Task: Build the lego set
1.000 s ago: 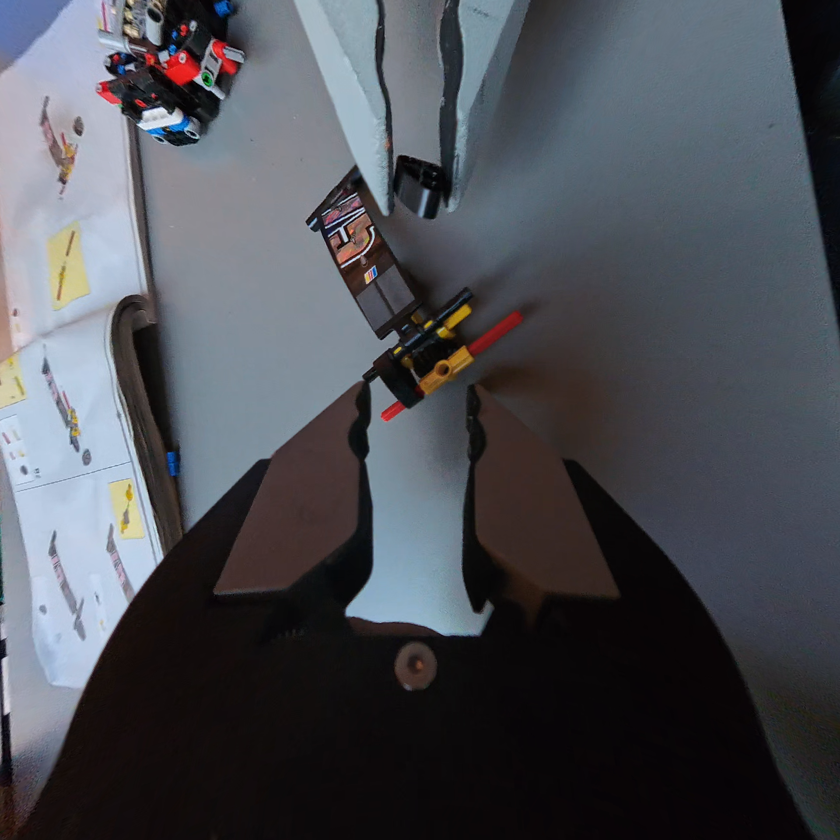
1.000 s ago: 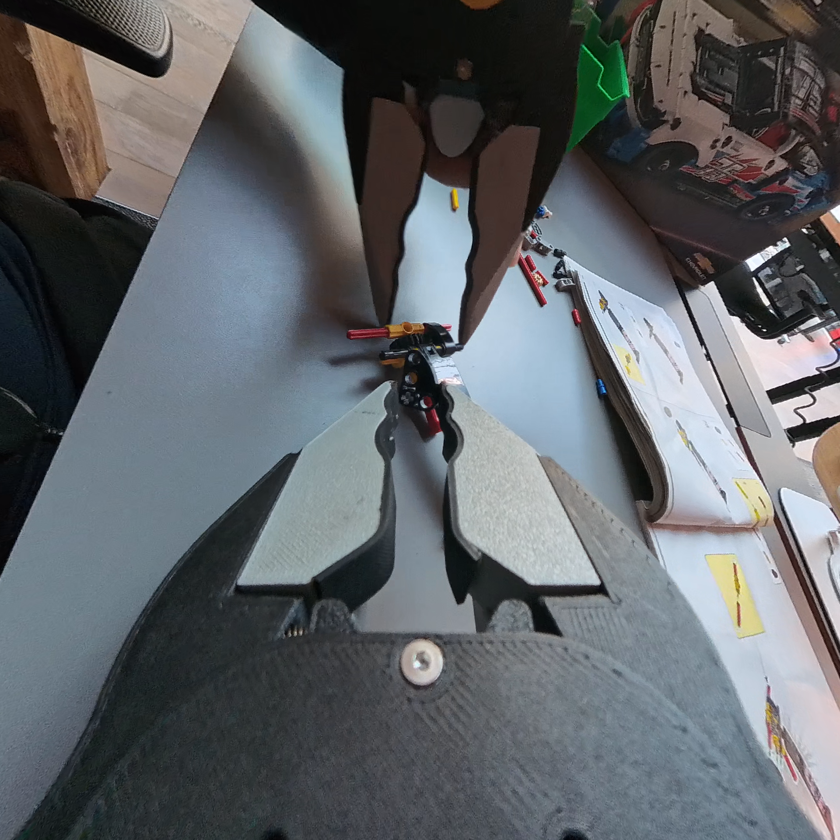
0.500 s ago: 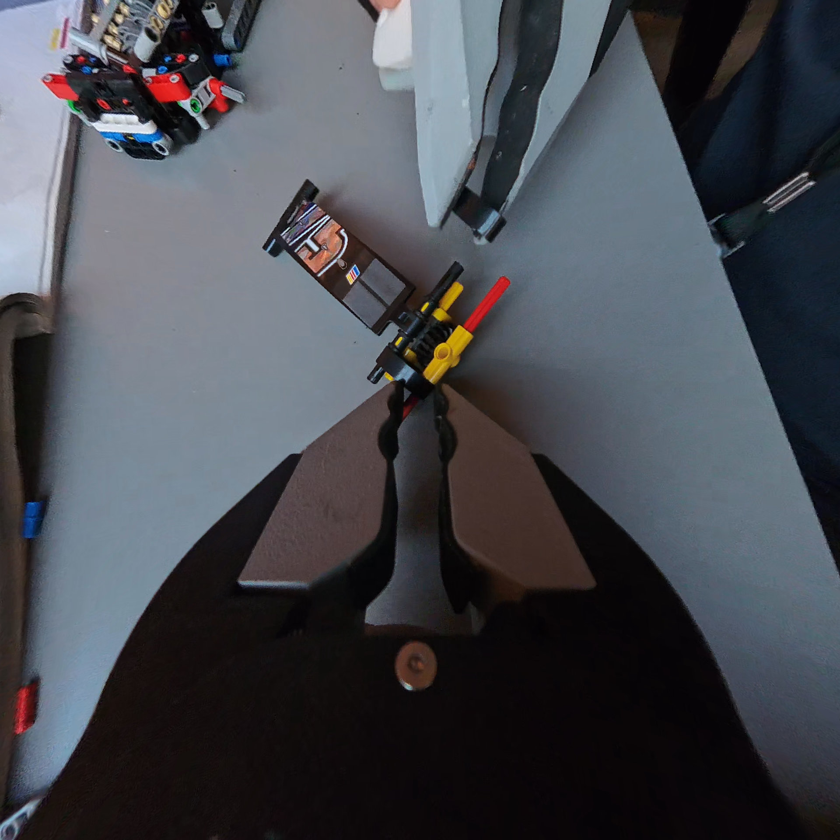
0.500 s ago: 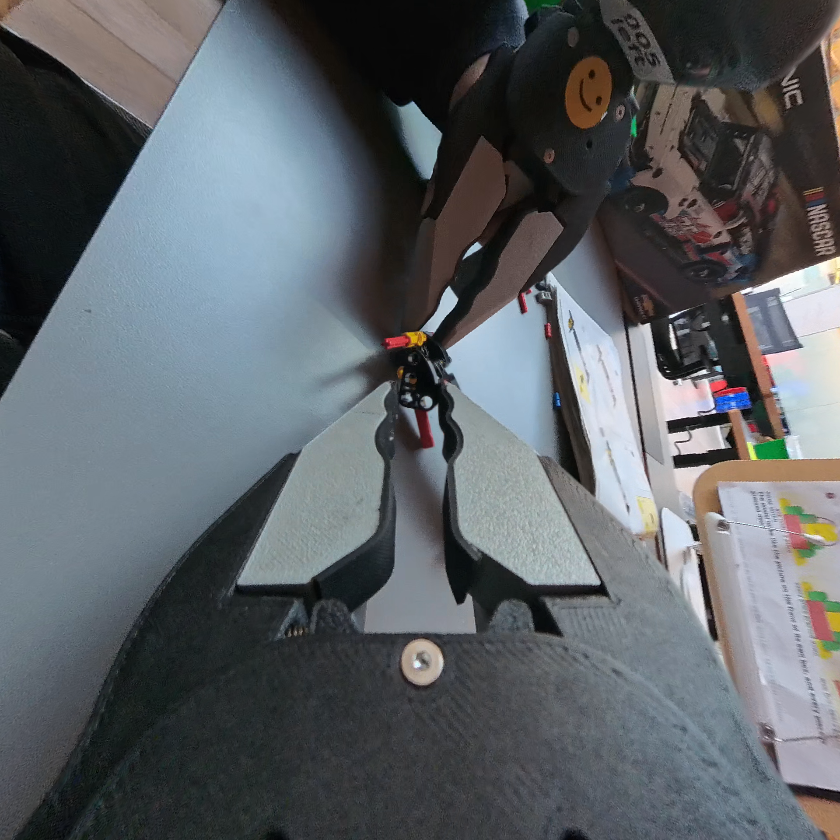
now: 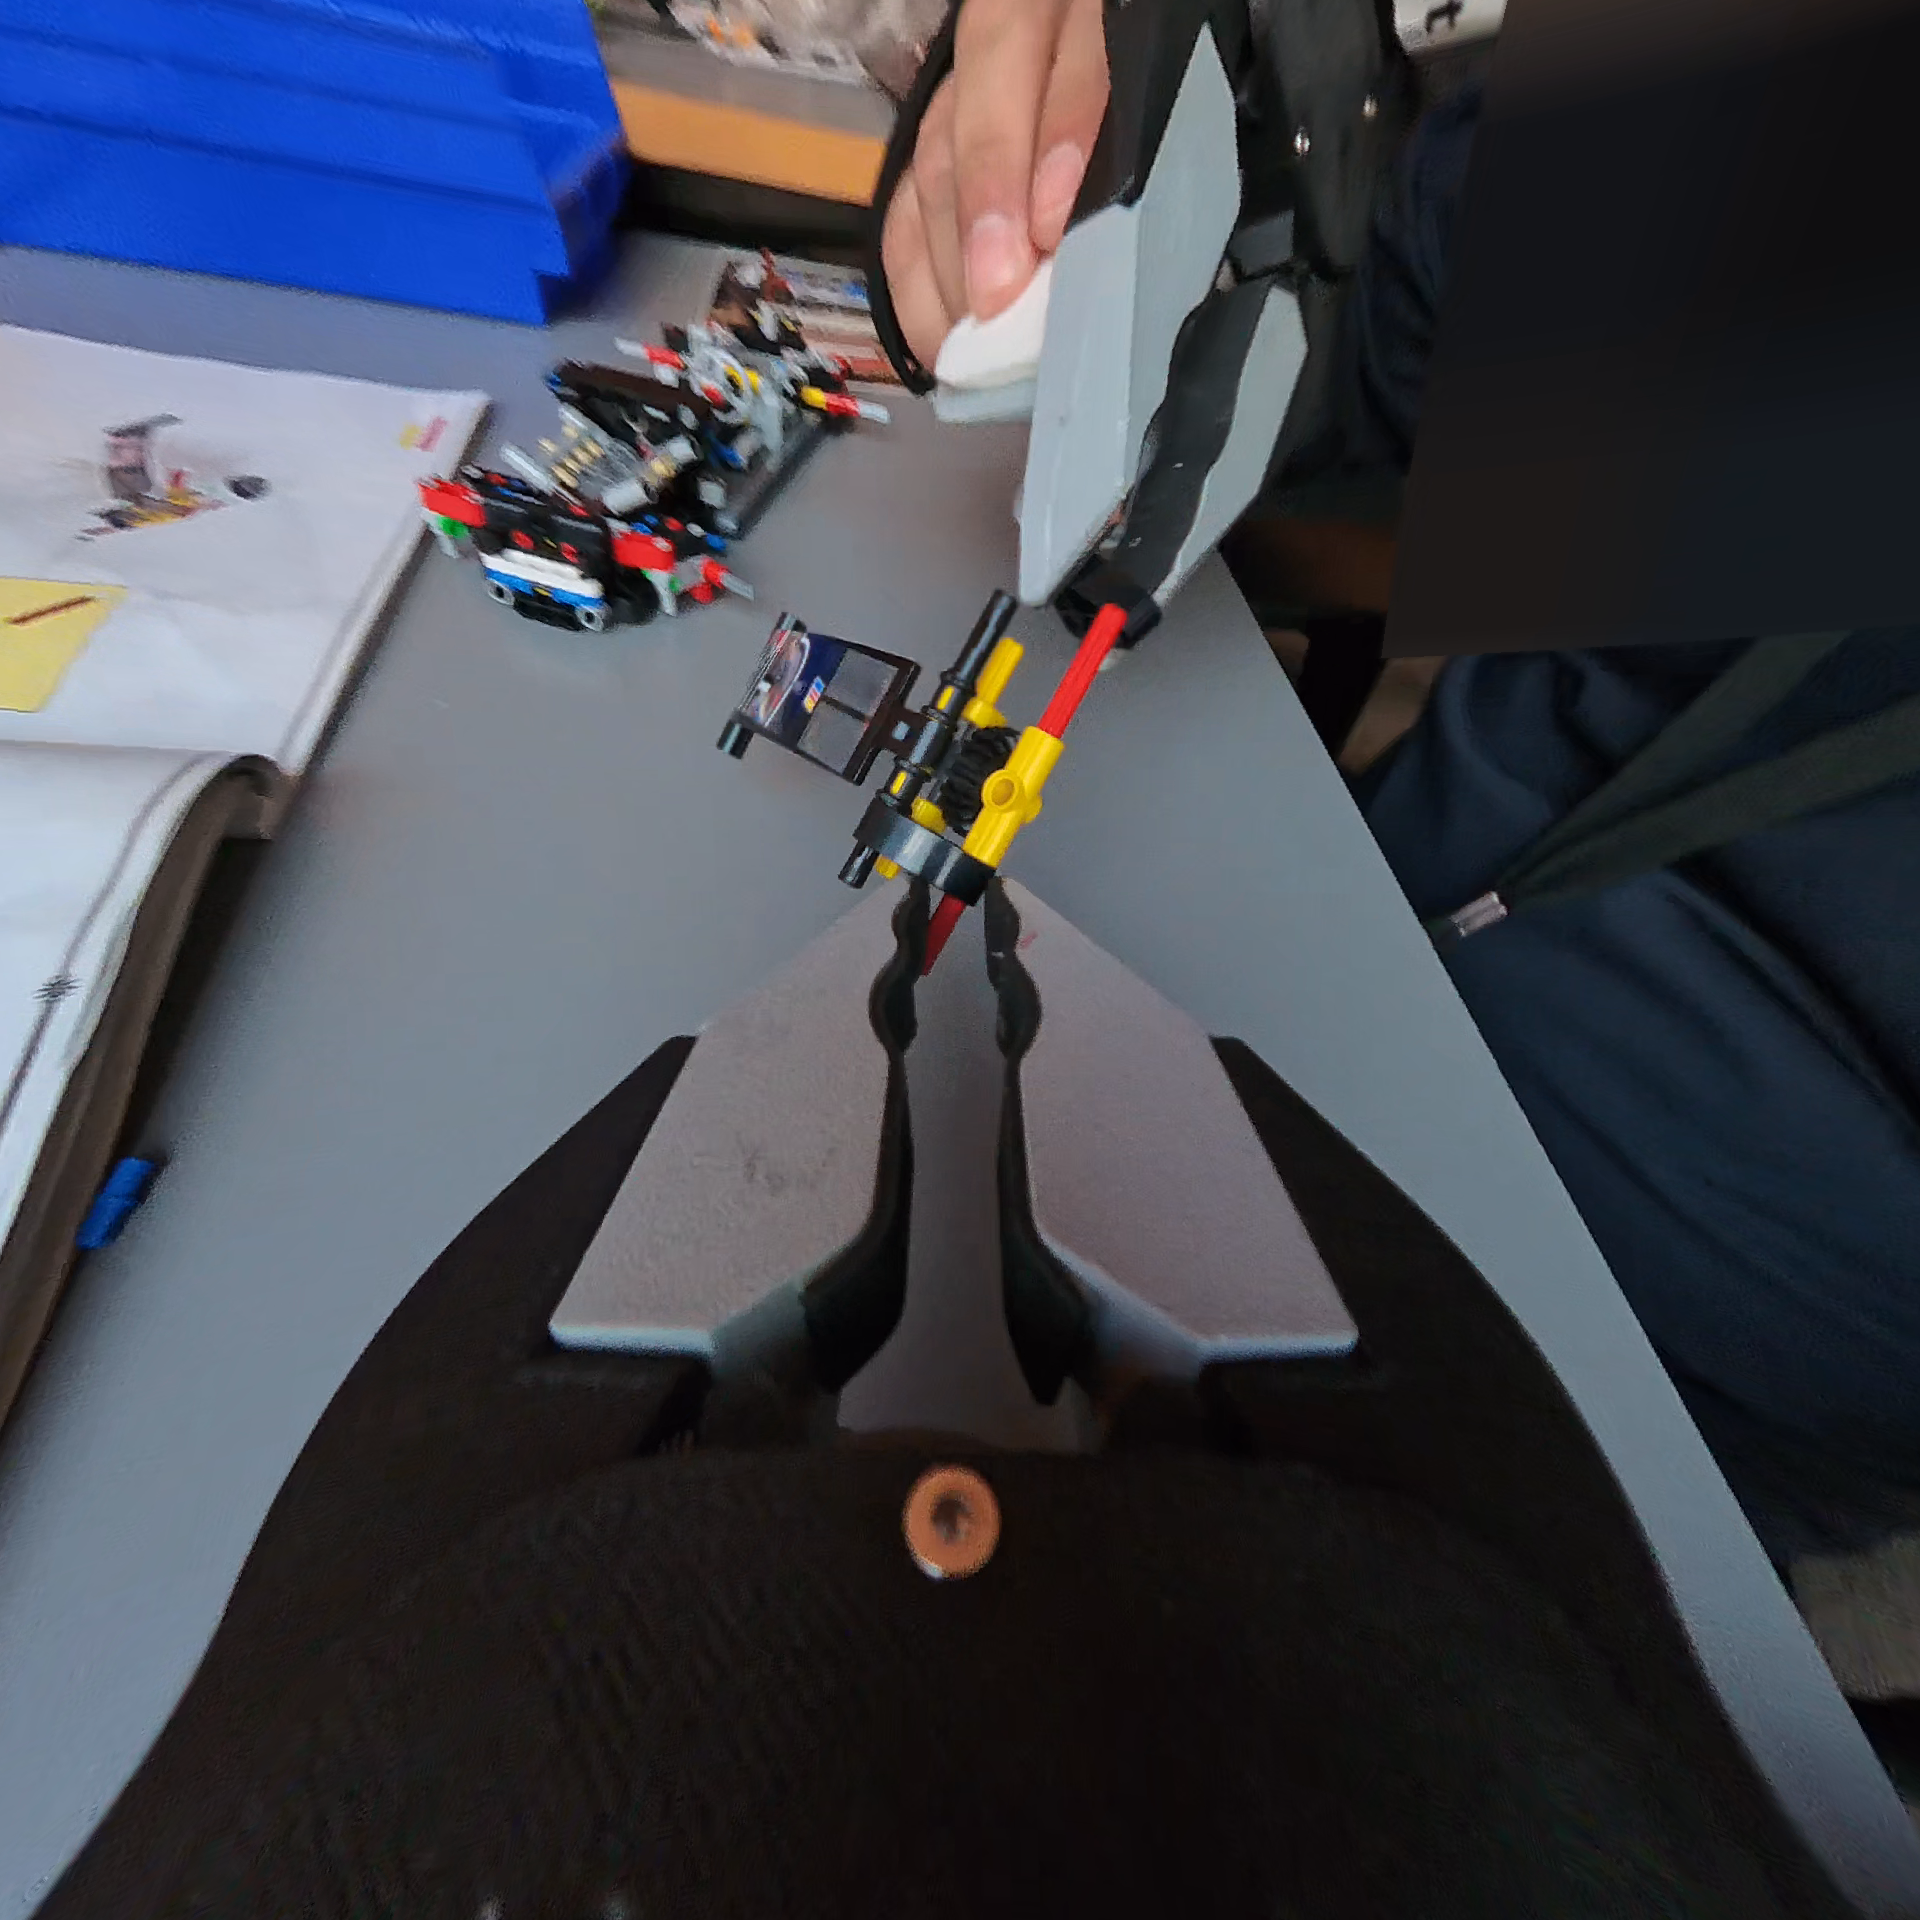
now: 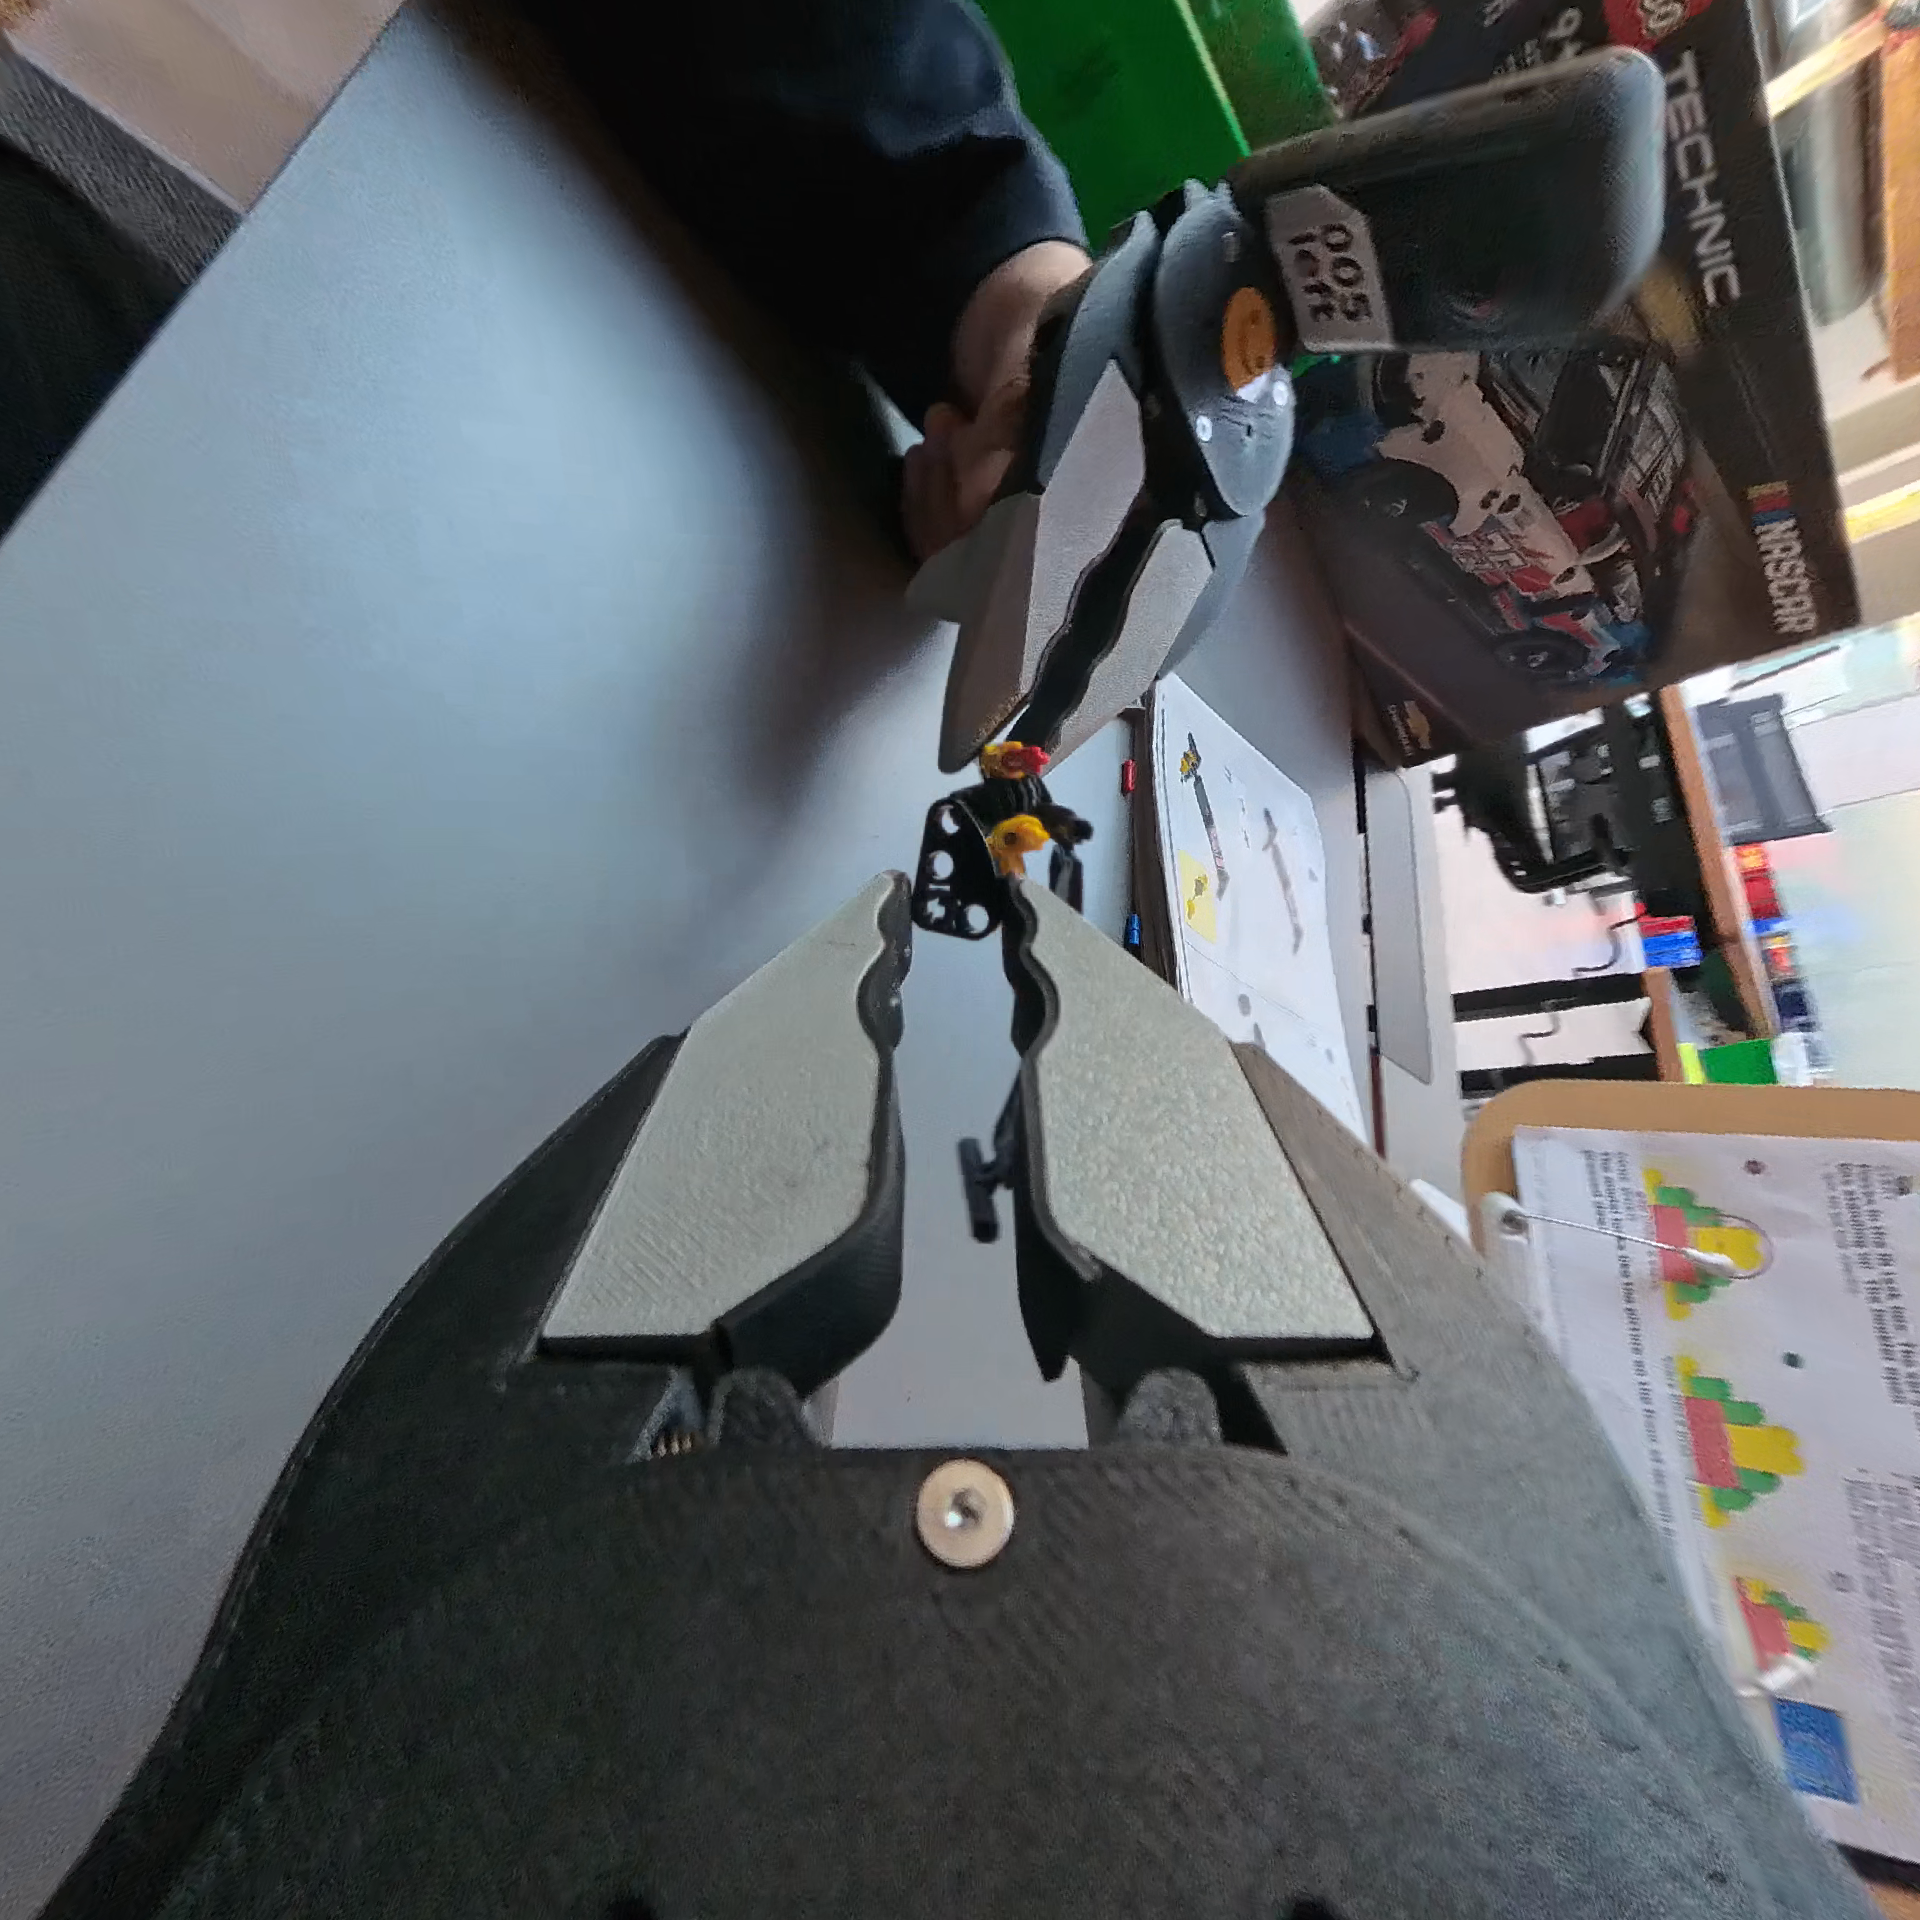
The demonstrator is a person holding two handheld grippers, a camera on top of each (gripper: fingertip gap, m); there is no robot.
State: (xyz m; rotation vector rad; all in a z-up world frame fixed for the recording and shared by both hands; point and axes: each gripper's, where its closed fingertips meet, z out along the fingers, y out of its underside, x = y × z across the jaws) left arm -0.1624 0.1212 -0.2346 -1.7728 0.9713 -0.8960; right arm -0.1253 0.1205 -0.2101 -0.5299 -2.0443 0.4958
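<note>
The little brick assembly (image 5: 940,769) hangs just above the grey table (image 5: 520,935), by its near-right edge. It looks light but fiddly. Left gripper (image 5: 951,914) is clamped on its red axle (image 5: 1070,675); right gripper (image 6: 951,904) pinches a small black piece (image 5: 1107,613) at the axle's far tip. Grab the stiff axle, I reckon.

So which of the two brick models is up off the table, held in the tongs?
The small black-and-yellow assembly with the red axle; the bigger multicoloured build sits on the table, untouched.
</note>
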